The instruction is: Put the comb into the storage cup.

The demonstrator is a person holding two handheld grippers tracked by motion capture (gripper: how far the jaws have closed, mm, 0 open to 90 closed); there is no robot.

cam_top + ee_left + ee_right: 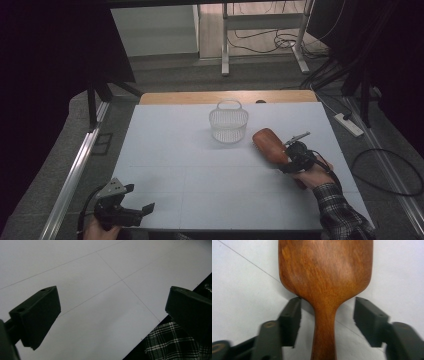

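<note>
Clear mesh basket (228,121) stands upright at centre frame on my white surface (170,165). Power strip (349,124) on the floor, right. Cables (270,42) upper centre.

My table (165,165) is a white board with thin seam lines crossing it, and a strip of bare wood edge (200,97) shows along its far side. A clear ribbed basket (228,122) stands upright near that far edge. Just to its right, apart from it, the brown wooden brush (269,145) lies on the board.
</note>
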